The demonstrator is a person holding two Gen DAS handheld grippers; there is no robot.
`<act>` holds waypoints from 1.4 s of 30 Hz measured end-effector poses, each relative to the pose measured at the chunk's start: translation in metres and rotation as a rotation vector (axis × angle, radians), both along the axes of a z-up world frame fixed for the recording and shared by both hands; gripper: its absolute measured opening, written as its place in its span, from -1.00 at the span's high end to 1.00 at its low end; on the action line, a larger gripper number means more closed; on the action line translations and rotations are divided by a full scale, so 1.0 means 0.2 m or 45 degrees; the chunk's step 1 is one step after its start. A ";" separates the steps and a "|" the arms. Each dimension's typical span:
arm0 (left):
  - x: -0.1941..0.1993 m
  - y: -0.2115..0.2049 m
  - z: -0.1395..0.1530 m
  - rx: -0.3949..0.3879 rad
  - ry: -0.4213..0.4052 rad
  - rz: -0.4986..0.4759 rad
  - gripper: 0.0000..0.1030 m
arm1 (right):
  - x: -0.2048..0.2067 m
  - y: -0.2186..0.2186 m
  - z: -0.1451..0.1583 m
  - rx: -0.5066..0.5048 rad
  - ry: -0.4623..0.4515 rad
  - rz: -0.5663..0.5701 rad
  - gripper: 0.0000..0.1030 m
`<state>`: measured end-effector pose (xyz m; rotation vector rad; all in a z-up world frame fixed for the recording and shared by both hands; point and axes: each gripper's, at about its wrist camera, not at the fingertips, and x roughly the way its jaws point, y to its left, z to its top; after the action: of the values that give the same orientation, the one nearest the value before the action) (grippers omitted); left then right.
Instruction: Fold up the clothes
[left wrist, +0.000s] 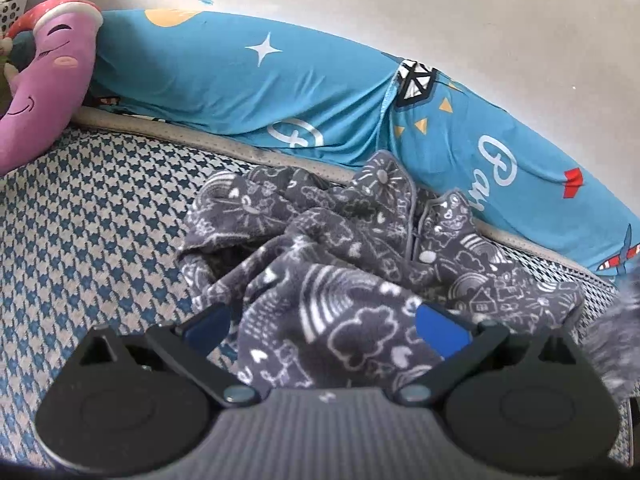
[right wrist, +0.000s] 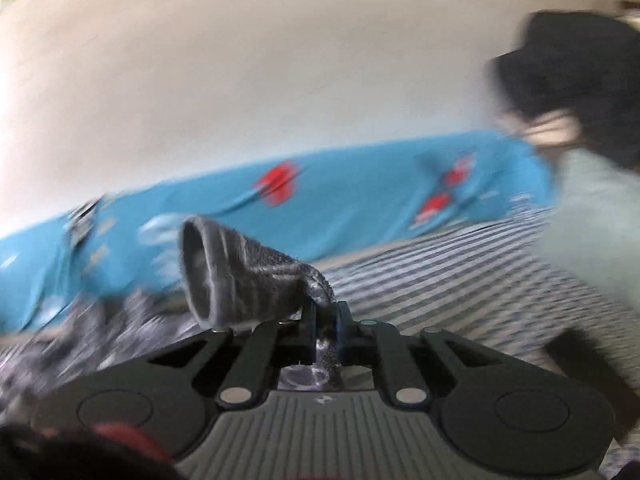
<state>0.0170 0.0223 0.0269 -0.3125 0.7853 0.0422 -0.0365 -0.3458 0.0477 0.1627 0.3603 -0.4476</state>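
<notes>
Blue-and-white houndstooth bed cover (left wrist: 100, 208) carries a crumpled grey fleece garment with white doodle print (left wrist: 340, 248), heaped directly before and between the spread fingers of the left gripper (left wrist: 324, 320); the right gripper (right wrist: 326, 320) is clamped on its ribbed cuff (right wrist: 224, 272), lifted.

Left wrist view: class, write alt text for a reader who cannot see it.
An open left gripper hovers over a crumpled grey doodle-print garment on a blue houndstooth bed cover. Behind lie a long blue pillow and a pink moon cushion.
</notes>
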 end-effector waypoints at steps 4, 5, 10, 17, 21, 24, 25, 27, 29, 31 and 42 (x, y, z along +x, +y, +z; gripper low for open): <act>-0.01 0.02 0.00 0.016 0.001 0.018 -0.99 | -0.05 -0.10 0.04 -0.092 -0.023 -0.211 0.49; -0.01 0.03 0.00 0.017 0.000 0.022 -0.99 | -0.06 -0.12 0.05 -0.099 -0.022 -0.242 0.40; -0.02 0.07 0.01 0.019 -0.002 0.039 -0.99 | -0.06 -0.09 0.03 -0.029 0.013 -0.109 0.38; -0.02 0.19 0.04 -0.023 -0.010 0.102 -0.99 | -0.04 0.04 -0.01 0.138 0.091 0.173 0.37; -0.01 0.27 0.06 -0.058 -0.006 0.145 -0.99 | -0.03 0.16 -0.05 0.221 0.145 0.337 0.37; 0.00 0.34 0.08 -0.062 -0.011 0.184 -0.99 | -0.05 0.26 -0.07 0.244 0.141 0.470 0.34; 0.00 0.36 0.09 -0.068 -0.009 0.196 -0.99 | -0.05 0.29 -0.07 0.252 0.140 0.514 0.29; 0.02 0.42 0.09 -0.098 0.007 0.231 -0.99 | -0.04 0.35 -0.08 0.267 0.133 0.598 0.20; 0.03 0.48 0.08 -0.137 0.028 0.258 -0.99 | -0.02 0.41 -0.08 0.273 0.129 0.682 0.18; 0.05 0.55 0.07 -0.180 0.057 0.279 -0.99 | -0.02 0.48 -0.08 0.267 0.119 0.758 0.15; 0.16 0.62 -0.05 -0.222 0.125 0.220 -0.99 | 0.01 0.82 -0.13 0.193 0.163 1.008 -0.24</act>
<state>0.0486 0.1466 0.0168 -0.5467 0.8599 0.1526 -0.0353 -0.1826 0.0215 0.1264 0.5494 0.3536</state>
